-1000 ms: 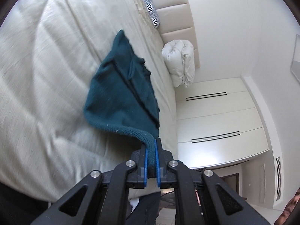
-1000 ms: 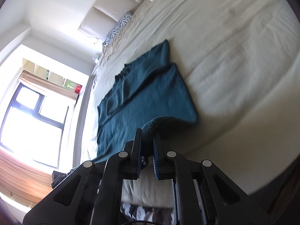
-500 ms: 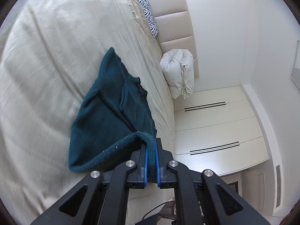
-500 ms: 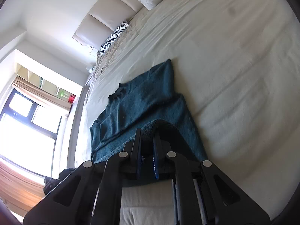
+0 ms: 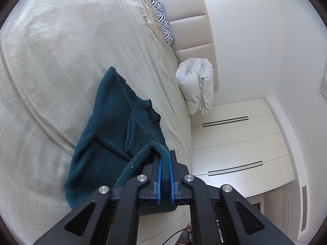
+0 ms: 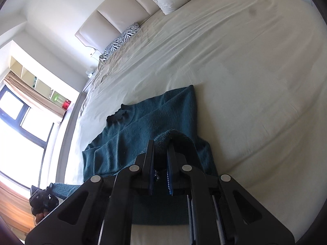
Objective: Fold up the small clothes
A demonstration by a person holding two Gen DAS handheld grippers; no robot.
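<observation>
A dark teal knit sweater [image 5: 114, 126] lies on the cream bed sheet [image 5: 51, 61], its sleeves folded in over the body. My left gripper [image 5: 165, 163] is shut on the ribbed hem at one bottom corner and holds it lifted over the body. In the right wrist view the sweater [image 6: 147, 126] shows with its neck pointing to the headboard. My right gripper [image 6: 160, 149] is shut on the other hem corner, which is also raised above the cloth.
A rolled white duvet [image 5: 196, 85] and a zebra pillow [image 5: 163, 26] lie by the padded headboard [image 5: 190, 30]. White wardrobe doors [image 5: 235, 143] stand beyond the bed's edge. A window [image 6: 18, 138] is at the left in the right wrist view.
Both grippers have carried the held hem forward over the sweater toward its neck. The bottom part now bends over the body. The grips have not changed.
</observation>
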